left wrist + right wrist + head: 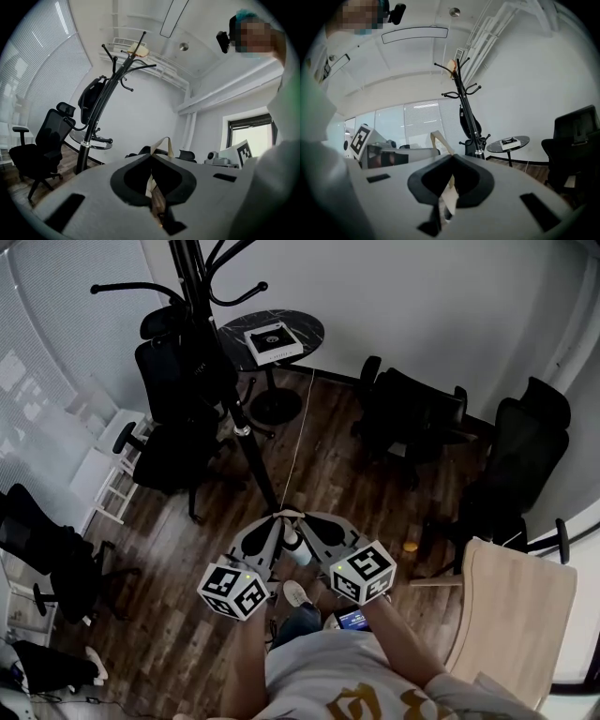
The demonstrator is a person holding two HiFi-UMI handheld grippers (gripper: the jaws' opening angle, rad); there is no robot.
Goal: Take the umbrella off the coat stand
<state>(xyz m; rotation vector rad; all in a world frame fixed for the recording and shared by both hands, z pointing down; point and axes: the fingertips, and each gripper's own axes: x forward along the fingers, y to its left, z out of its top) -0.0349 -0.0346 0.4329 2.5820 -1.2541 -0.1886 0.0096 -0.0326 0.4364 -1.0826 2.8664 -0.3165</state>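
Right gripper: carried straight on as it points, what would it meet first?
Likely the coat stand, where the dark umbrella hangs; it stands slightly right of the right gripper's line, depth unclear. It grips a beige strip.

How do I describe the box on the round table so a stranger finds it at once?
Find the tall black coat stand by the white wall. Beside it stands a small round dark table with the box on it. The box is flat, square and white, while the chairs around are black.
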